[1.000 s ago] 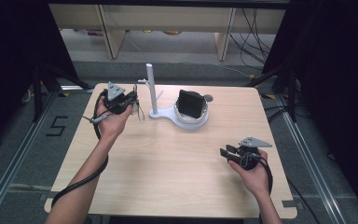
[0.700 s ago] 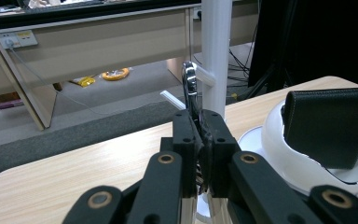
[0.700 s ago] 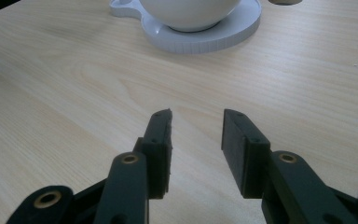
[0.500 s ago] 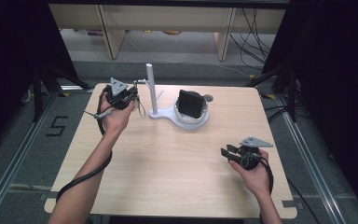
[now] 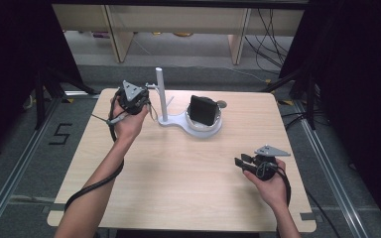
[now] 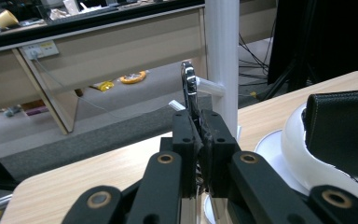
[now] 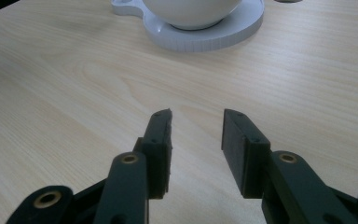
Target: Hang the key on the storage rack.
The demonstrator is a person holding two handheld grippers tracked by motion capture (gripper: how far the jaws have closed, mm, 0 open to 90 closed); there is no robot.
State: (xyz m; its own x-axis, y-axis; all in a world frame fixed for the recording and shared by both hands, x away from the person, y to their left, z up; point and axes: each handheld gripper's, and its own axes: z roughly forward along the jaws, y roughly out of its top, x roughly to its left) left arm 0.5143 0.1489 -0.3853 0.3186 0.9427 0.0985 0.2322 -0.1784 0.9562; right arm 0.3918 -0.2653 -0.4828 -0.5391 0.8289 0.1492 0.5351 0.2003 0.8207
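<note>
Metal watch band (image 6: 189,88) | standing up between closed left gripper (image 6: 198,135) fingers, beside white post (image 6: 221,56) | right gripper (image 7: 196,140) fingers gaping, holding nothing, hovering over table (image 7: 51,93).

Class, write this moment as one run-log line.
left gripper: shut on metal ring, beside white post | right gripper: open, empty, over table | black pouch: in white bowl

A pale wood-grain counter (image 5: 178,168) with a smooth, matt finish is seen. The stand (image 6: 221,56) is made of white matt plastic. A shiny metal piece (image 6: 189,86) is clamped between matt black plastic fingers (image 6: 185,140). A black pouch (image 6: 342,130) at the right of the frame is finished in grained leather.
</note>
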